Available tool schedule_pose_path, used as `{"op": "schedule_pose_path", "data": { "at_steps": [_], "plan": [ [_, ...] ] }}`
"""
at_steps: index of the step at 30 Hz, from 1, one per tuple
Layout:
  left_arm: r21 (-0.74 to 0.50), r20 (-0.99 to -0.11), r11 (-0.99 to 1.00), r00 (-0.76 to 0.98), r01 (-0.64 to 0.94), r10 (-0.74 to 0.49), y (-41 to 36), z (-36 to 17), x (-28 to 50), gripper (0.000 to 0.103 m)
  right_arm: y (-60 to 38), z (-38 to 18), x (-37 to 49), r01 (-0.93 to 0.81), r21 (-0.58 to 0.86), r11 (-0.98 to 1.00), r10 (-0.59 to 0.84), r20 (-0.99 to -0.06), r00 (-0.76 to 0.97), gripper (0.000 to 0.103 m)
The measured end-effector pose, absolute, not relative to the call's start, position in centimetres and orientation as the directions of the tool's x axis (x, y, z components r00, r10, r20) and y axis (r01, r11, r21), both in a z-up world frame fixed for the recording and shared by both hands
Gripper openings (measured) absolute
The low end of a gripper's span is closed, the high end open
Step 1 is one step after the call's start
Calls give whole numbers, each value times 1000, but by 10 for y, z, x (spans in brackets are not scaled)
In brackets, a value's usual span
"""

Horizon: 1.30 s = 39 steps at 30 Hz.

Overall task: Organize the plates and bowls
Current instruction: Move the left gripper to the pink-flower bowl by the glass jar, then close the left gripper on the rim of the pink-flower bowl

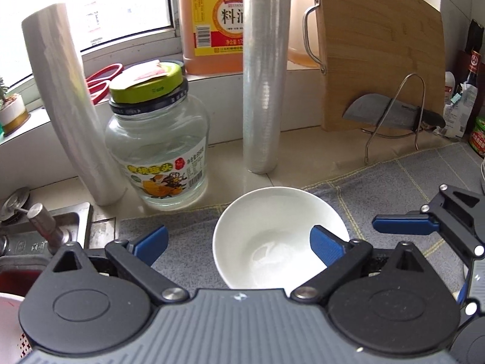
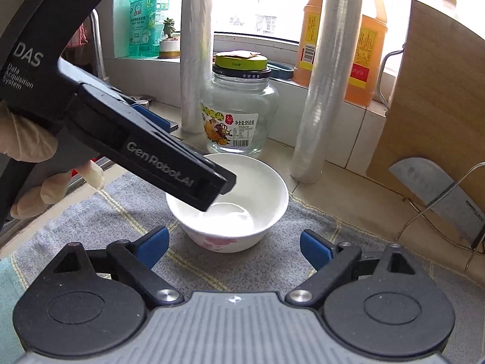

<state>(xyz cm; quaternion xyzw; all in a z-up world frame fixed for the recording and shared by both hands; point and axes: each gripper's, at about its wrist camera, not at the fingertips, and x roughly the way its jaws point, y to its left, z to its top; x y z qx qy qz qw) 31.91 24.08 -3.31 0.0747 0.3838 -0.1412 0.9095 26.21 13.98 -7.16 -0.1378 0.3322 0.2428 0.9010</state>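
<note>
Left wrist view: the left gripper [image 1: 239, 244] fills the bottom of the frame, its jaws spread wide, holding nothing. One blue finger sits over the inside of the white bowl [image 1: 272, 236], the other over the grey cloth [image 1: 194, 227] to the bowl's left. The bowl stands upright at lower centre on that cloth; it is plain glossy white inside, and its near rim is hidden behind the gripper body. At the right edge the right gripper [image 1: 424, 224] shows only partly.

In the right wrist view, the right gripper [image 2: 235, 247] has its jaws wide open and empty, short of the bowl [image 2: 239, 209], whose outer wall carries a faint pink flower print. The left gripper [image 2: 209, 188] reaches in from the upper left, its tip over the bowl and covering part of its rim.

Beyond the bowl on the table [image 1: 288, 170] stand a glass jar [image 1: 157, 151], two film rolls [image 1: 260, 91] and a cutting board [image 1: 379, 60], cut off at the top.
</note>
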Motion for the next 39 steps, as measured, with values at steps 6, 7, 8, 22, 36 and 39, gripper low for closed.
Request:
{"op": "schedule_pose_path", "data": {
  "at_steps": [6, 7, 8, 22, 36, 39],
  "plan": [
    [-37, -759, 934, 598, 356, -258, 242, -45, 339, 91, 145, -83, 274, -517, -62, 854, 342, -681, 647, 95],
    [-48, -765, 931, 586, 361, -267, 242, -46, 341, 89, 146, -85, 276, -518, -62, 853, 343, -683, 646, 94],
    [-54, -770, 930, 578, 364, -271, 241, -48, 342, 87, 147, -87, 277, -519, -60, 853, 343, -686, 642, 94],
    [-75, -782, 904, 538, 420, -315, 237, -55, 354, 73, 152, -89, 280, -519, -66, 852, 339, -687, 643, 86],
    [-71, -794, 891, 515, 449, -323, 239, -56, 361, 64, 152, -87, 281, -529, -61, 846, 352, -682, 641, 86],
    [-73, -802, 886, 501, 459, -326, 240, -55, 363, 61, 152, -86, 281, -531, -60, 845, 354, -681, 641, 86]
  ]
}}
